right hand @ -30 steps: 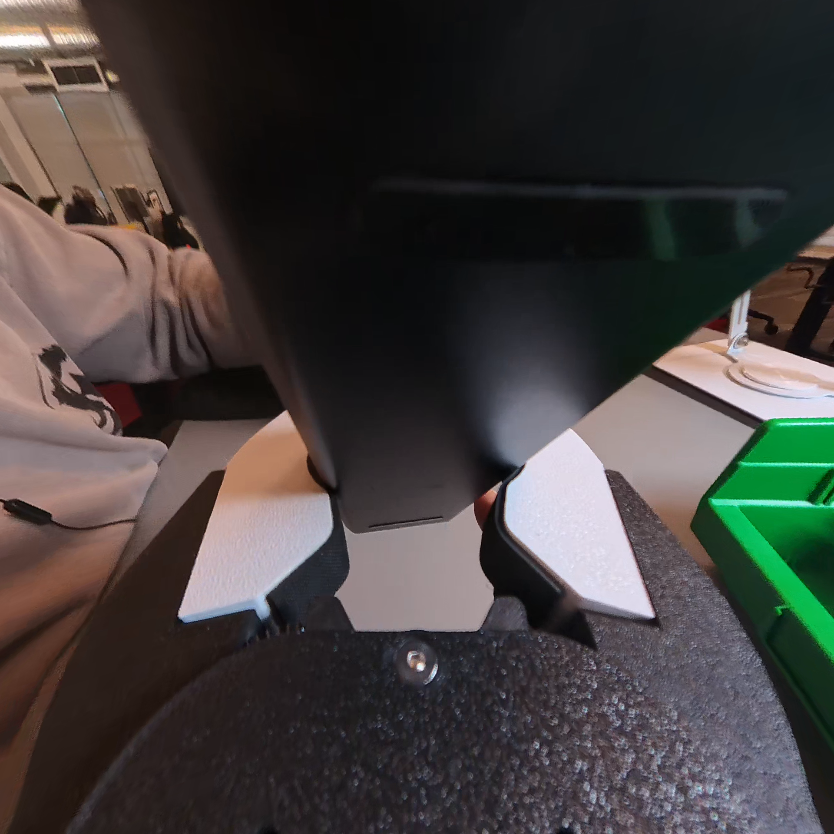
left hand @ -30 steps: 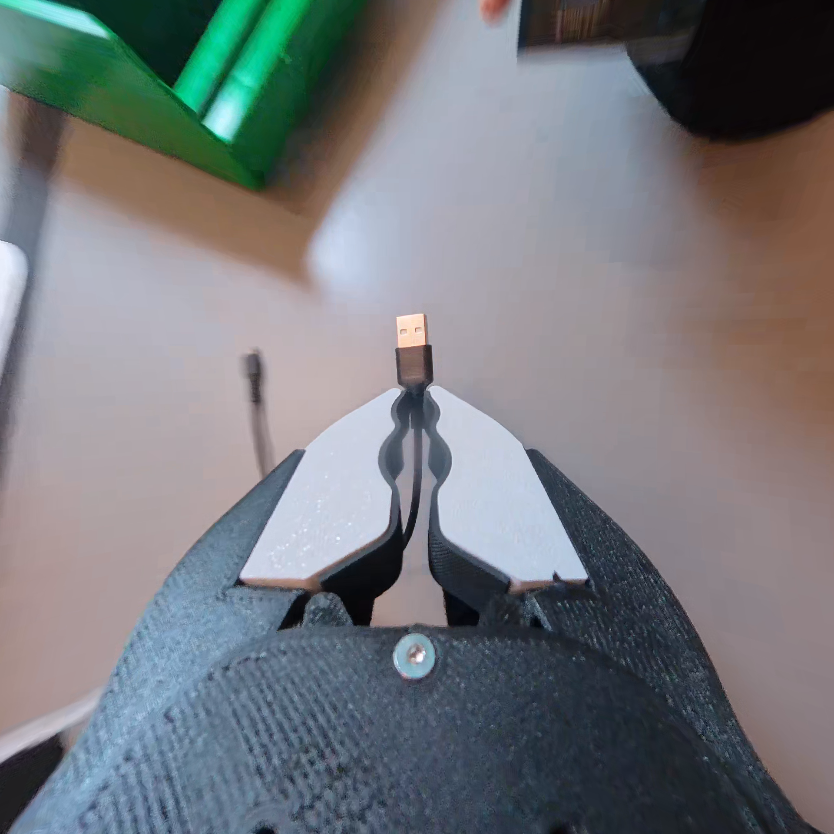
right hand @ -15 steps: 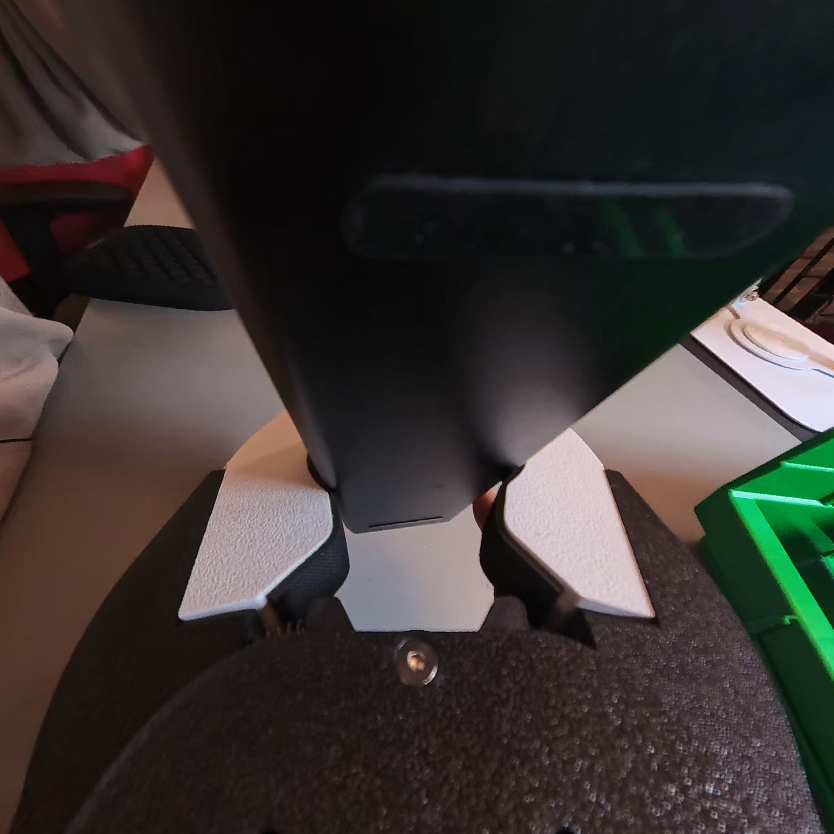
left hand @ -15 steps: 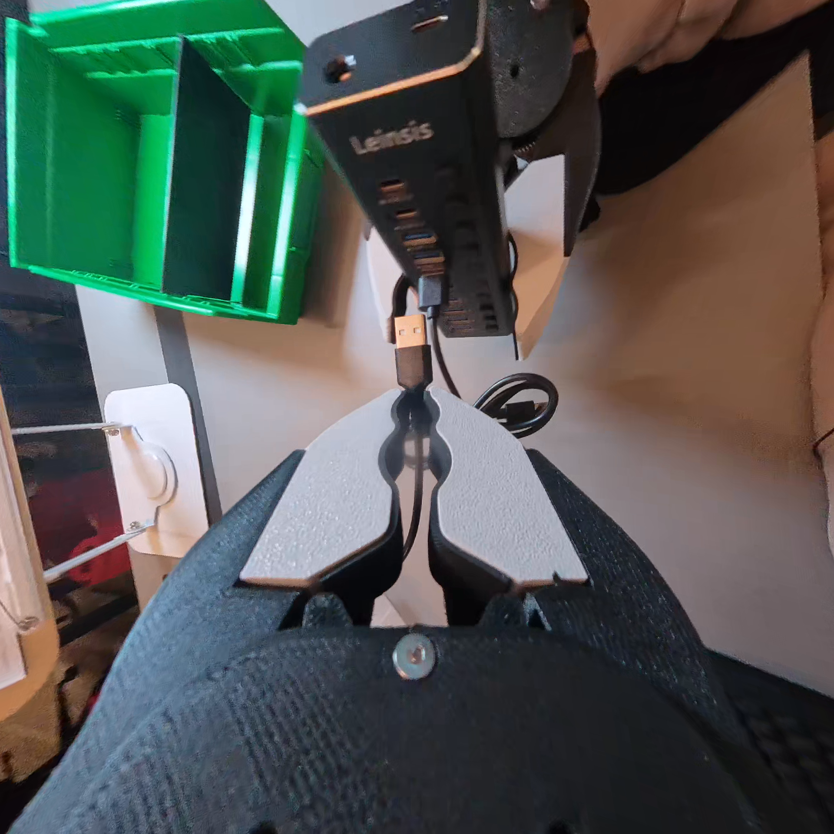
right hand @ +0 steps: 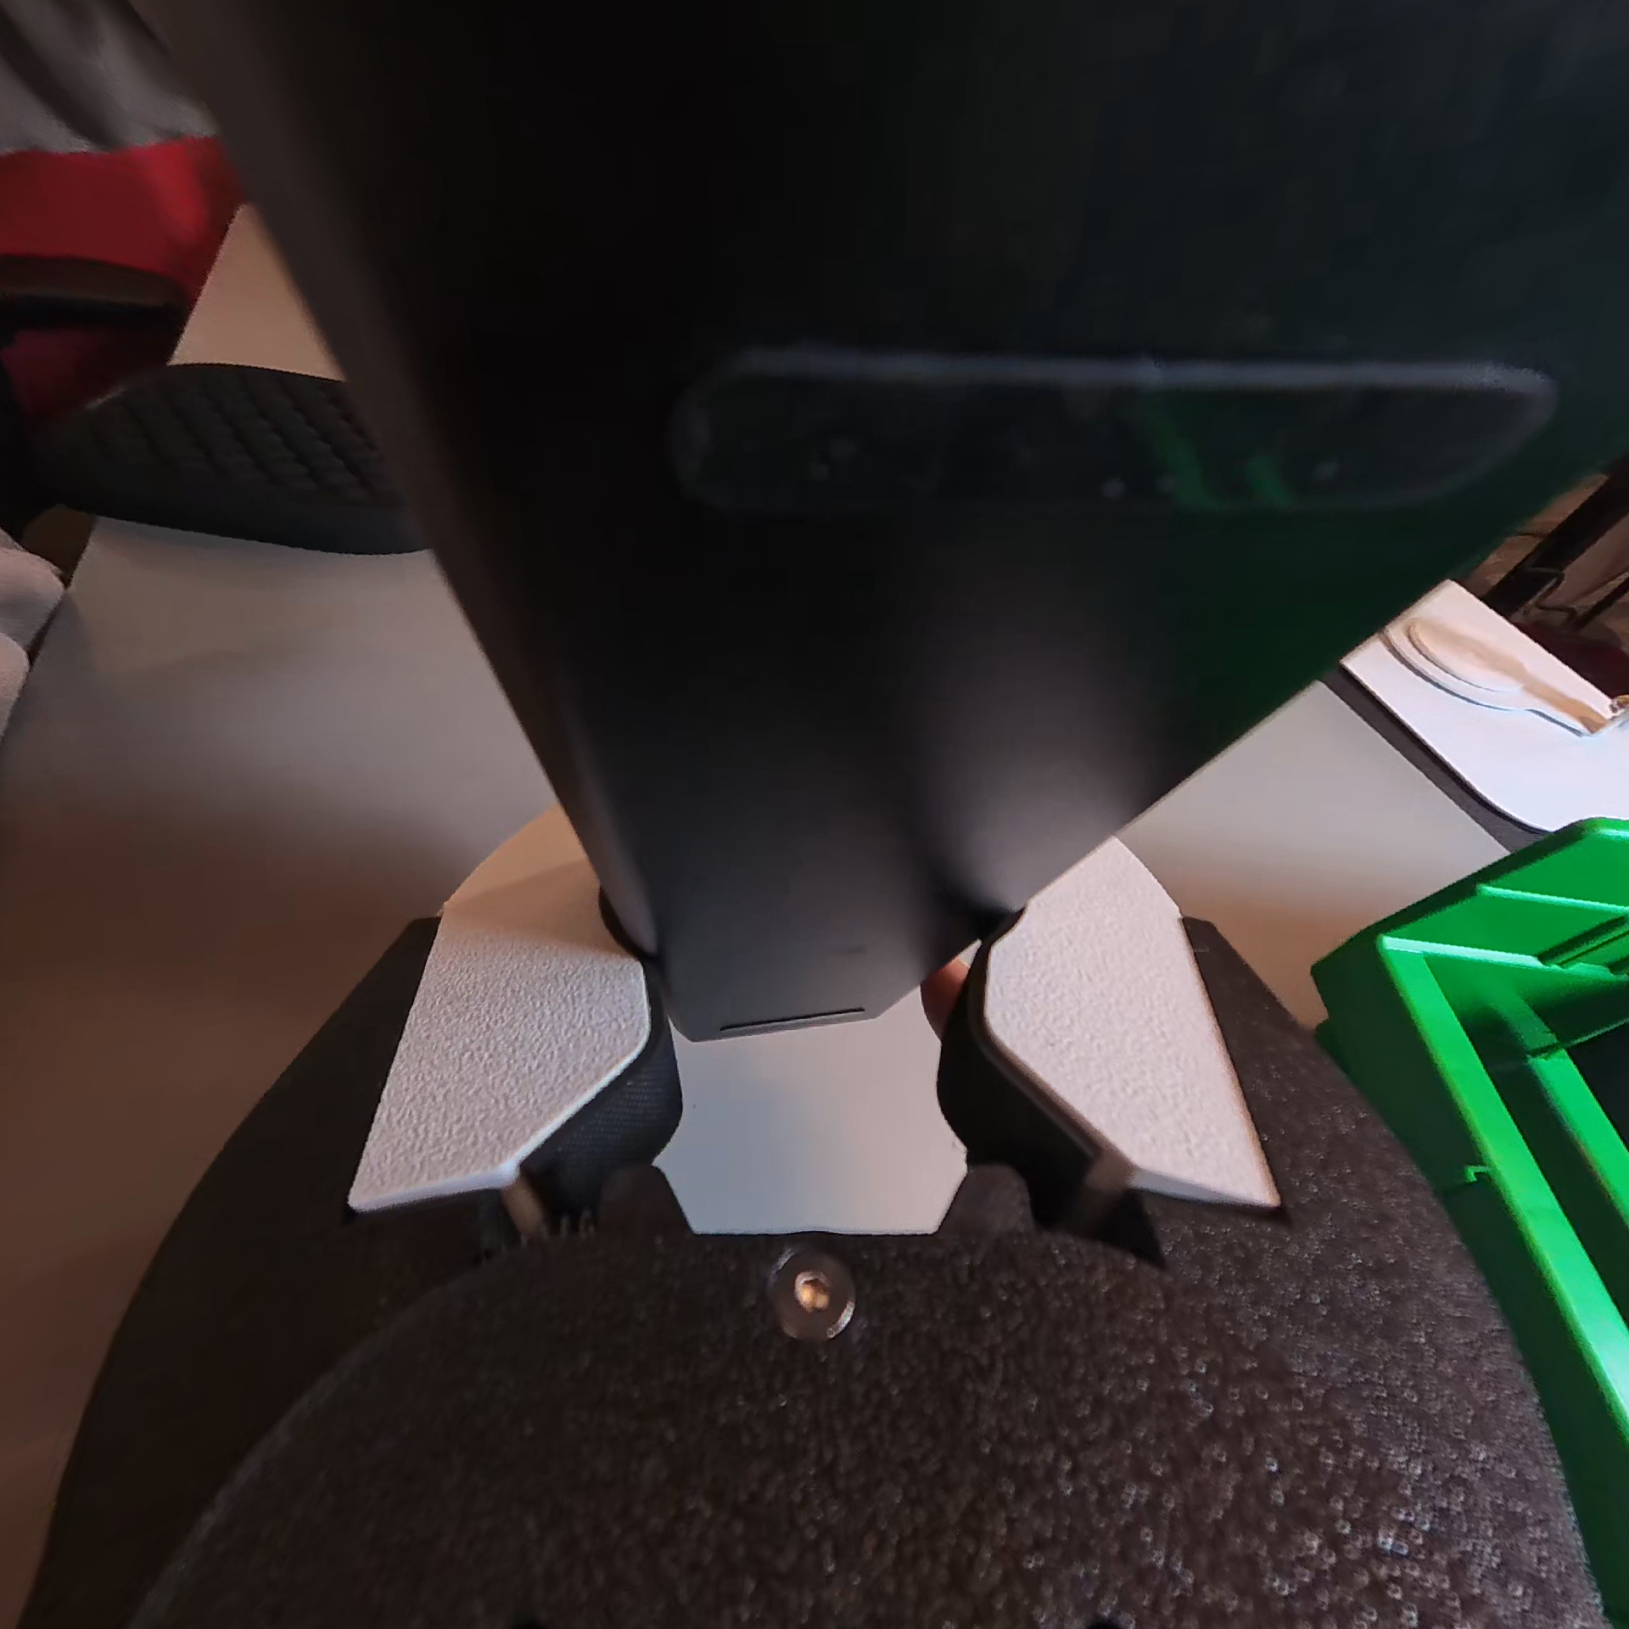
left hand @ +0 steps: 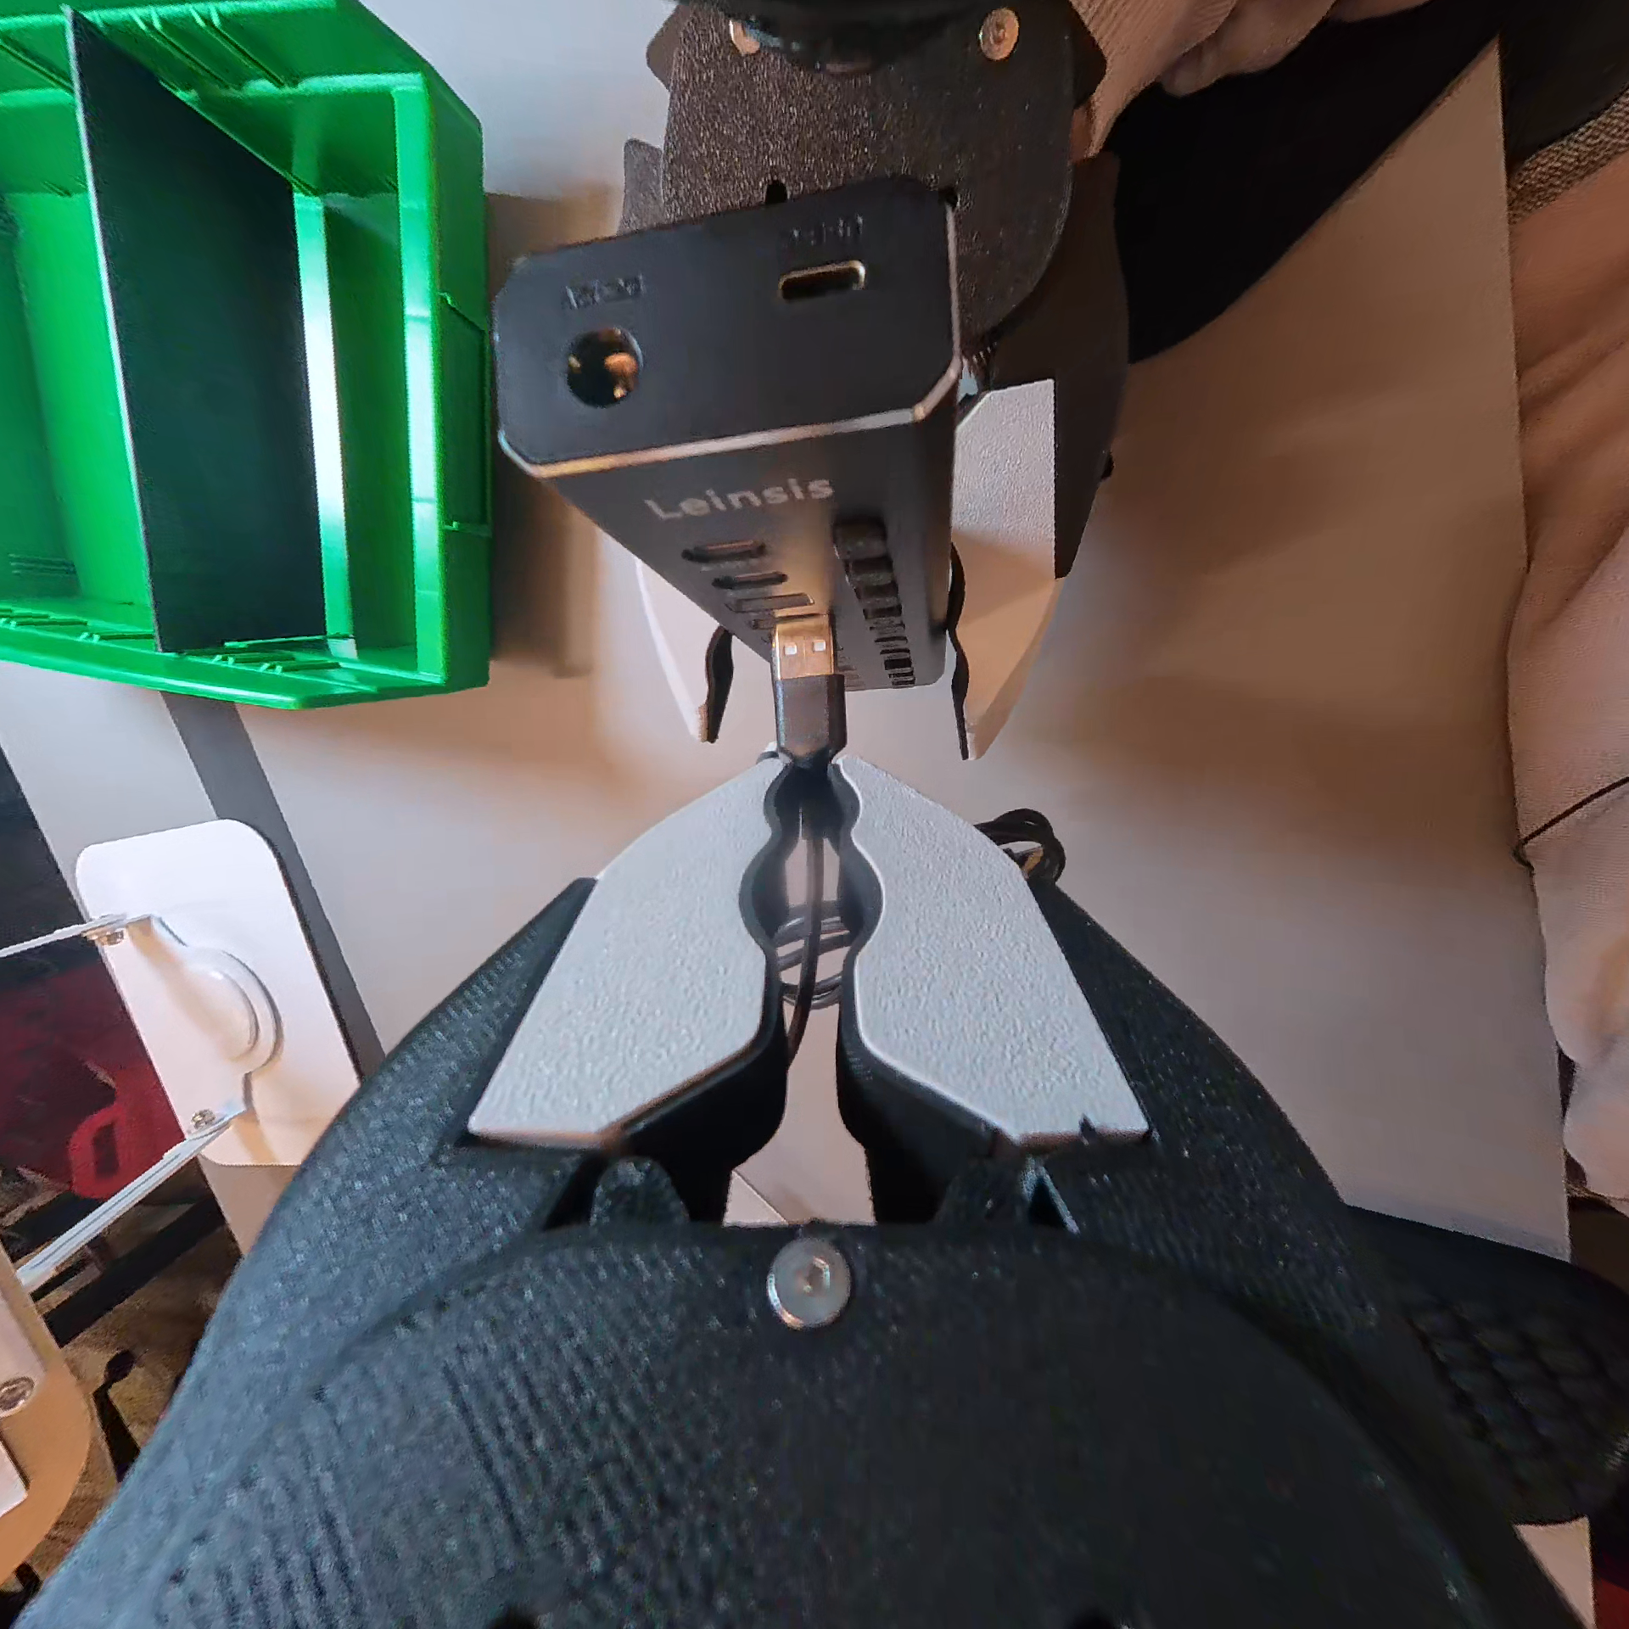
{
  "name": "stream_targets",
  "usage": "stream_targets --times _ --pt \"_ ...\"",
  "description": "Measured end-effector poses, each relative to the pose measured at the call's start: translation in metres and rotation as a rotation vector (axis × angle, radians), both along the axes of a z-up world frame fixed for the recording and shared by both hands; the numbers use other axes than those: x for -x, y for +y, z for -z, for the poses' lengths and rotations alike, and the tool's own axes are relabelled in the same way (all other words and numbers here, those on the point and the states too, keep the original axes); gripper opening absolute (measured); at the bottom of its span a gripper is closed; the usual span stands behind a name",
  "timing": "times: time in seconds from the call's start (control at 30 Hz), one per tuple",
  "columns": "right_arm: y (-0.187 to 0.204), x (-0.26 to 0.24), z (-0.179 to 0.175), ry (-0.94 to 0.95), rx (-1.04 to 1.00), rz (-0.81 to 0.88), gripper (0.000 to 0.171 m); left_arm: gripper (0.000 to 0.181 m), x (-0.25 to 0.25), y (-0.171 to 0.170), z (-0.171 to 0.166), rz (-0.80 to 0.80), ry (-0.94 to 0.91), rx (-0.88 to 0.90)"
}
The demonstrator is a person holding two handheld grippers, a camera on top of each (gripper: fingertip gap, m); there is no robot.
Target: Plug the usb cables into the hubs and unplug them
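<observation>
Right, my left gripper (left hand: 804,767) is pinched on the usb cable (left hand: 807,696) w/ its plug just ahead at the hub (left hand: 732,423), which my right gripper (right hand: 807,961) clamps steady for insertion.

Pale beige desk (left hand: 1234,617), evenly lit, soft shadows. Dark seam (left hand: 264,837) running across desk at left. Green bin (left hand: 264,353) with dark divider resting near seam. White plate (left hand: 220,1014) with metal bracket beyond seam, at desk edge. Black mesh chair (right hand: 220,458) at far side. Red cloth (right hand: 97,211) above chair, blurred.
</observation>
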State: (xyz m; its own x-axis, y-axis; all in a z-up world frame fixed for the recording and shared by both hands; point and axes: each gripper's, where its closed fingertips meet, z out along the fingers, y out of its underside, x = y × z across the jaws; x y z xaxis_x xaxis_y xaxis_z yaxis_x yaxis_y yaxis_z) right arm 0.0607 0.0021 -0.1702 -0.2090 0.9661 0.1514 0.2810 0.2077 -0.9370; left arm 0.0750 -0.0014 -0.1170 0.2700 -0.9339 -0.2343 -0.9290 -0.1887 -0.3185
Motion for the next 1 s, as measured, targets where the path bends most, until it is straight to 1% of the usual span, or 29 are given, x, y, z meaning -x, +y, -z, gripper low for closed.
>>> stream_targets --times 0.1,0.2,0.53,0.6,0.7,0.83,1.0 --pt "-0.001 0.0 -0.001 0.003 0.015 -0.005 0.073 0.006 0.0 0.001 -0.002 -0.004 -0.017 -0.013" --pt "-0.004 0.001 0.0 -0.002 0.019 -0.017 0.073 0.006 0.002 0.003 0.0 -0.008 0.005 -0.029" --pt "-0.008 0.002 0.005 -0.023 0.019 -0.023 0.073 0.006 -0.002 -0.001 0.001 0.014 0.002 -0.002" --pt "-0.011 0.001 -0.002 0.008 0.053 -0.035 0.073 0.006 -0.006 -0.001 0.001 0.016 -0.025 0.003" --pt "-0.013 0.001 0.003 -0.028 -0.004 -0.036 0.073 0.006 -0.009 -0.004 0.002 0.025 -0.047 0.012" --pt "-0.016 0.001 0.007 -0.038 -0.005 -0.047 0.073 0.006 -0.008 -0.008 0.006 0.023 -0.069 0.031" --pt "-0.019 0.002 0.002 -0.02 0.015 -0.059 0.073 0.006 -0.009 -0.009 0.002 0.038 -0.139 -0.01"
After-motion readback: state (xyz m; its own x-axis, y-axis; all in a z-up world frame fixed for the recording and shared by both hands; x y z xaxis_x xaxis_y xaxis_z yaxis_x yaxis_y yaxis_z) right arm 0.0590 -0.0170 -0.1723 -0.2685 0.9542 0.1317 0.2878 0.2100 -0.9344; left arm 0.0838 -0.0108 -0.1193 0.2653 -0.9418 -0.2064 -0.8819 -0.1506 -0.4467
